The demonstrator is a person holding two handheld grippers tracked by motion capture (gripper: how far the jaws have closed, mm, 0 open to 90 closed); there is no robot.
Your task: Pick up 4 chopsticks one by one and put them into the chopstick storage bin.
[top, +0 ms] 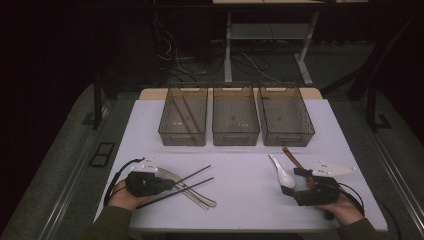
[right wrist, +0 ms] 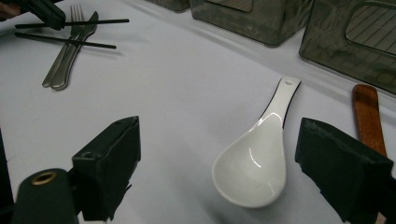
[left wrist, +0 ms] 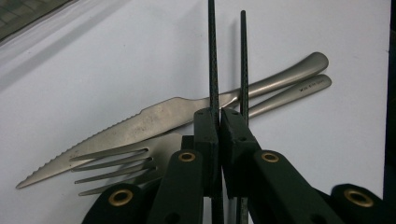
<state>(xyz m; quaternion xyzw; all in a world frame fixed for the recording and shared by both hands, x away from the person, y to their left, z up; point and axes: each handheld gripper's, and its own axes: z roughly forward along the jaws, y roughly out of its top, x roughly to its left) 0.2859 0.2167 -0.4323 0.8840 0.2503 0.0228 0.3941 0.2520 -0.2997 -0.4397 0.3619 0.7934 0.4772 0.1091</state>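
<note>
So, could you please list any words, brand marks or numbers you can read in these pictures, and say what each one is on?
Stamped mark on the lower metal handle, in the left gripper view: a short line of letters, too small and blurred to read.
White spoon: no text.
Black chopsticks: no text.
Three baskets: no label readable.

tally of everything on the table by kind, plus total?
Bins: 3
Black chopsticks: 2
Brown chopsticks, lying in the left bin: 2
Knife: 1
Fork: 1
White spoon: 1
Brown spoon: 1
Total: 11
</note>
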